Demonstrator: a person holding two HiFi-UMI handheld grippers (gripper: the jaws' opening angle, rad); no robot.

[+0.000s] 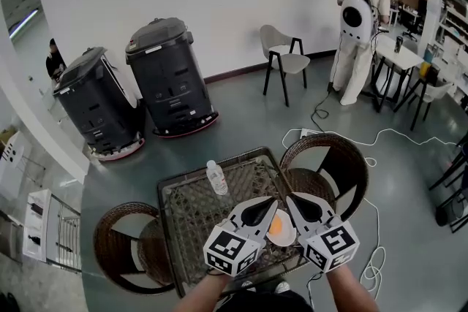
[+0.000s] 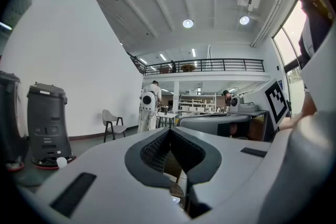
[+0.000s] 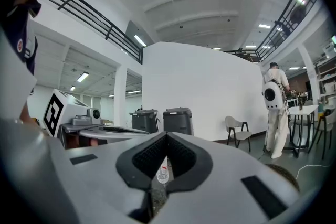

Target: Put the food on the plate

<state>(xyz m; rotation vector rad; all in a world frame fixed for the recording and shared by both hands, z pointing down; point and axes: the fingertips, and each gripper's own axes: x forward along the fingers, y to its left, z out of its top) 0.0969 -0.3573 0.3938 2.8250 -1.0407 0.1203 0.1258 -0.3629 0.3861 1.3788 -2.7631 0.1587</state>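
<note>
A tall hall with a white wall and glossy grey floor holds a glass-topped wicker bench [image 1: 189, 219], a round wicker chair [image 1: 117, 248] on its left and another [image 1: 333, 164] at its far right. The food [image 1: 276, 228] is a flat, round, orange piece. It lies on a pale plate [image 1: 290, 236] at the near edge of the bench, under and between the two tongs. A clear water bottle [image 1: 216, 177] stands well beyond it on the glass.

The left tongs [image 1: 273, 202] and right tongs [image 1: 291, 198] are held side by side above the plate, each closed tip to tip with nothing held.

No writing can be read. The bottle's label and the pale strips on the two dark bin-shaped machines [image 1: 170, 77] are too small, and each cube shows only a black-and-white square marker [image 1: 230, 248].

Only the head view shows the plate and food. The left gripper view adds a railed mezzanine [image 2: 205, 65] and round ceiling lights. In the right gripper view the bottle [image 3: 163, 173] shows through the hollow behind the shut tips.
</note>
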